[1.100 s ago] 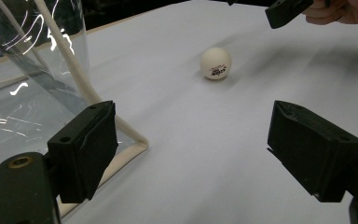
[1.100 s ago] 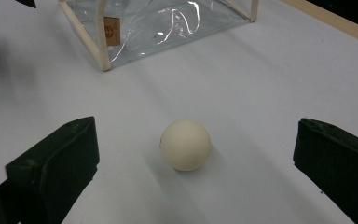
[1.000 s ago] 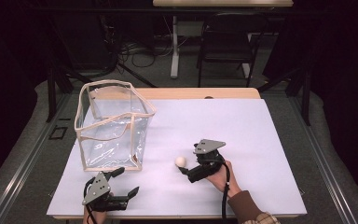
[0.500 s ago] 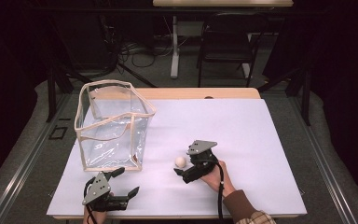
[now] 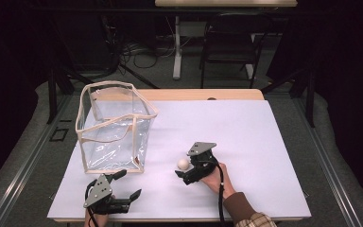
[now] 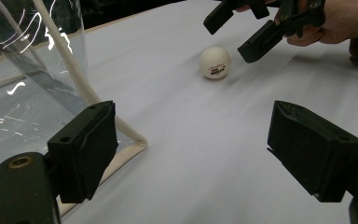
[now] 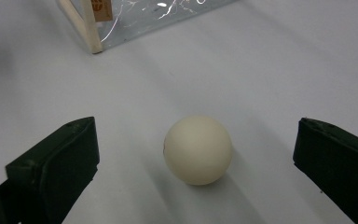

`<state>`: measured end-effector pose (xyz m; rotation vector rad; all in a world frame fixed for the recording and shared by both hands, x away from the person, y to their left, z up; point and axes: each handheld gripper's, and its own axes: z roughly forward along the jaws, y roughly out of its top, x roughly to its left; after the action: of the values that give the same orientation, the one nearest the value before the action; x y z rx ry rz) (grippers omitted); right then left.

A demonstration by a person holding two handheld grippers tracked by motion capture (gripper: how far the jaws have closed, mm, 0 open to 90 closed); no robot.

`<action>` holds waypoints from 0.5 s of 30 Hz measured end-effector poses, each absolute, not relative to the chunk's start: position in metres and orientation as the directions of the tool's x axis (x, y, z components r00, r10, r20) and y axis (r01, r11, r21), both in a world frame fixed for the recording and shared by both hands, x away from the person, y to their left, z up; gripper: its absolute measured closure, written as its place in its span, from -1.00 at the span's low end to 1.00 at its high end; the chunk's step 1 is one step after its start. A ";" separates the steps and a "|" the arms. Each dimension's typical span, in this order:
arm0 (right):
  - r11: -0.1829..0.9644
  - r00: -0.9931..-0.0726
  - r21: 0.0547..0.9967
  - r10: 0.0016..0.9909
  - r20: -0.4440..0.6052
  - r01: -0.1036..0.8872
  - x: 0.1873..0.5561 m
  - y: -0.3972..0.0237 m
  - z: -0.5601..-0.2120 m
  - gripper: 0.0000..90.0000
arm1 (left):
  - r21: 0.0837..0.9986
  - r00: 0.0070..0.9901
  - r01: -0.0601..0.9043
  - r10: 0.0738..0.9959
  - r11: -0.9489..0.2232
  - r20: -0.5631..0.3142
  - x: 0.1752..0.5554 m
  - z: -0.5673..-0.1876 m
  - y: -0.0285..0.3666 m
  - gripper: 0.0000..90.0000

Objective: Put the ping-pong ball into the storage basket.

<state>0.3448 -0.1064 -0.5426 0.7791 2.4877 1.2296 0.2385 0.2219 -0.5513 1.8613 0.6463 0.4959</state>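
While the small white plastic ball (image 7: 197, 150) lies ungrasped beside the clear plastic bin (image 5: 113, 126) | right tongs (image 5: 185, 169) wide, straddling it | left tongs (image 5: 128, 185) wide, idle | likely pickup pending.

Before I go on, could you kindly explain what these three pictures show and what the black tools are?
A person sits at a white table holding a hand-operated gripper in each hand. One picture looks down from above; the other two come from cameras riding on each gripper, looking along its black jaws. The left gripper rests near the table's front edge, open and empty. The right gripper is open with a white ball lying between its jaws, not gripped. A clear bag stands to the left. Nothing is held.
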 end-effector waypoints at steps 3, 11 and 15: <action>0.500 -0.821 0.789 0.570 0.010 0.357 0.346 -0.105 -0.545 -1.00 | 0.932 0.768 0.204 0.639 -0.299 0.036 0.239 -0.551 0.222 -0.64; 0.501 -0.817 0.779 0.576 0.025 0.377 0.349 -0.103 -0.549 -0.99 | 0.932 0.768 0.204 0.639 -0.299 0.037 0.239 -0.551 0.222 -0.64; 0.515 -0.816 0.763 0.577 0.028 0.391 0.350 -0.100 -0.553 -0.74 | 0.932 0.769 0.203 0.638 -0.300 0.038 0.239 -0.551 0.222 -0.64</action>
<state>0.3497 -0.1004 -0.5531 0.8221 2.5273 1.1863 0.2386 0.2222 -0.5512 1.8631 0.6452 0.4940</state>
